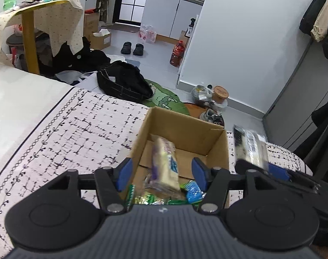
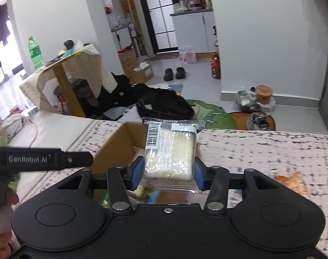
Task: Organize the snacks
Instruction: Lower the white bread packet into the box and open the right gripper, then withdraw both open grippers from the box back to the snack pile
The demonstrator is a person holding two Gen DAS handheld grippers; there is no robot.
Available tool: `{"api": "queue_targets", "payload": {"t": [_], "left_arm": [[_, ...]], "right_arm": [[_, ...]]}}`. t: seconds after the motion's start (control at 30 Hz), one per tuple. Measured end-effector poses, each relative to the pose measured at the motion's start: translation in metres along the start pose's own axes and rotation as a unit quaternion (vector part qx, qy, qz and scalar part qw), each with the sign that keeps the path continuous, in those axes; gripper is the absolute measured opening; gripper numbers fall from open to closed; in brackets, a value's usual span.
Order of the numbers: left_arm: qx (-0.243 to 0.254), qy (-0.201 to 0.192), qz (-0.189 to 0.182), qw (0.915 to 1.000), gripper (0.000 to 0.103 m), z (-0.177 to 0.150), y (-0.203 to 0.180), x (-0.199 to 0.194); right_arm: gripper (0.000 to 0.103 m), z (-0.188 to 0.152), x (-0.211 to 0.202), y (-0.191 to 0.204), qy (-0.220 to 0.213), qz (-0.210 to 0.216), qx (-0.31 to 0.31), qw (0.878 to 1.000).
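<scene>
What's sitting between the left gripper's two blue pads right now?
In the left wrist view, a clear-wrapped snack pack stands tilted in the cardboard box, between the left gripper's open pads, touching neither.

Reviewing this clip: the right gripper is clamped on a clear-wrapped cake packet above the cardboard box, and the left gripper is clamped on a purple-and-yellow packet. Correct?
Not quite. The left gripper is open: in the left wrist view the purple-and-yellow packet sits between its fingers, clear of both, in the cardboard box. The right gripper does clamp the cake packet.
</scene>
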State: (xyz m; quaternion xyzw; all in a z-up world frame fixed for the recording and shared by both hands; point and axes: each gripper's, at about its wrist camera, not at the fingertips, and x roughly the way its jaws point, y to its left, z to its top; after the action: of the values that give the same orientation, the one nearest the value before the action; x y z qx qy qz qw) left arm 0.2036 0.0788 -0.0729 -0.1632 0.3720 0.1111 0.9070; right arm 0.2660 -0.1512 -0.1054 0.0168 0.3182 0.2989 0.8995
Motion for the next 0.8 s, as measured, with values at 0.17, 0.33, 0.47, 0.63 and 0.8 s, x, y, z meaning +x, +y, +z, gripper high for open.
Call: {"api": "queue_targets", "payload": {"t": [0.17, 0.33, 0.47, 0.63, 0.8], "left_arm": [[0.004, -0.001, 0.005, 1.0, 0.062, 0.0, 0.003, -0.004], [0.008, -0.002, 0.005, 1.0, 0.071, -0.002, 0.0, -0.005], [0.009, 0.009, -0.001, 0.9999, 0.074, -0.006, -0.009, -0.003], [0.017, 0.012, -0.003, 0.9998, 0.08, -0.011, -0.021, -0.004], [0.031, 0.005, -0.003, 0.9995, 0.087, -0.016, -0.035, -0.008]], "right_arm": [[0.066, 0.006, 0.005, 0.003, -0.016, 0.026, 0.021, 0.999], [0.068, 0.0, -0.008, -0.01, -0.016, 0.008, 0.026, 0.999], [0.068, -0.005, -0.019, -0.019, -0.011, -0.006, 0.028, 1.0], [0.068, -0.012, -0.029, -0.027, -0.006, -0.013, 0.029, 0.999], [0.073, -0.018, -0.041, -0.033, -0.003, -0.01, 0.034, 0.999]]}}
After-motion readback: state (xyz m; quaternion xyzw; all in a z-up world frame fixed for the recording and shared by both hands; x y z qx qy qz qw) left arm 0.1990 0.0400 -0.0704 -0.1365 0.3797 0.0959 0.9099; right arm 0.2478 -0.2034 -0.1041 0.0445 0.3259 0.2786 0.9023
